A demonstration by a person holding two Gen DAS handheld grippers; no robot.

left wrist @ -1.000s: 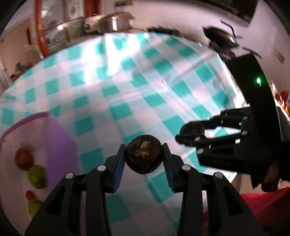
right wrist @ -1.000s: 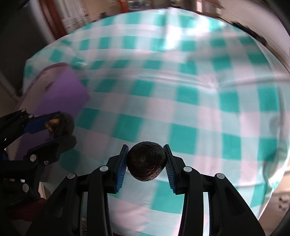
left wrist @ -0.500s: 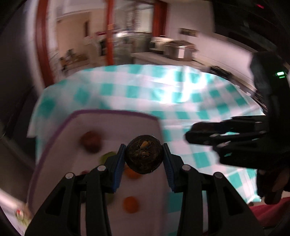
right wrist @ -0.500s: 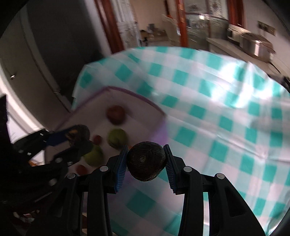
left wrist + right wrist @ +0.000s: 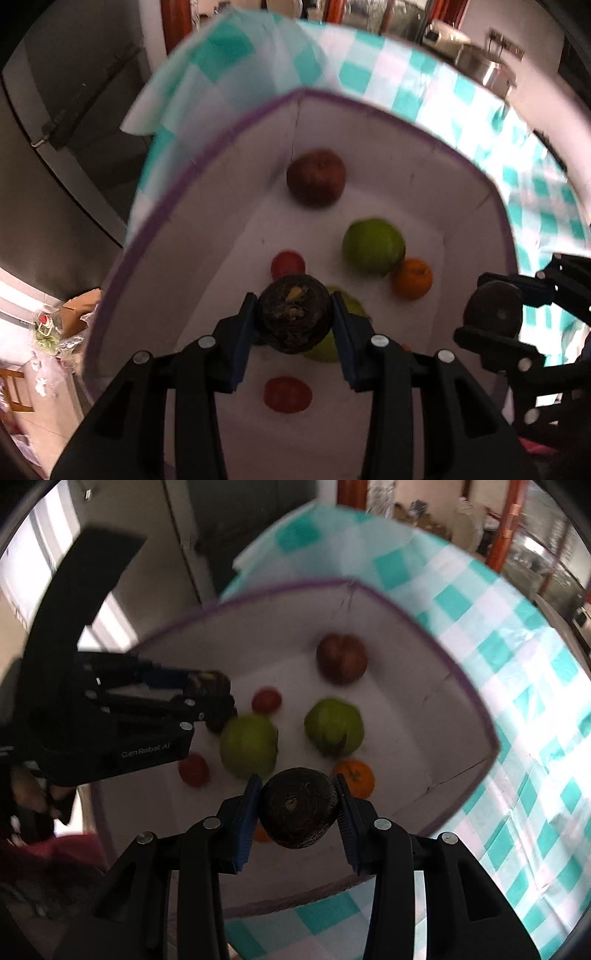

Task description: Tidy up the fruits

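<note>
Fruit fills both tools. In the left wrist view, the left tool (image 5: 294,320) clamps a dark round fruit (image 5: 294,318) above the white box (image 5: 369,125), over a red apple (image 5: 316,177), a green fruit (image 5: 373,246) and an orange (image 5: 412,278).

In the right wrist view, the right tool (image 5: 298,808) grips another dark fruit (image 5: 298,808) above the same box on the checked tabletop (image 5: 517,686).

Two dark round fruits (image 5: 294,318) (image 5: 298,808) held above white bin (image 5: 388,147) (six fruits inside).
</note>
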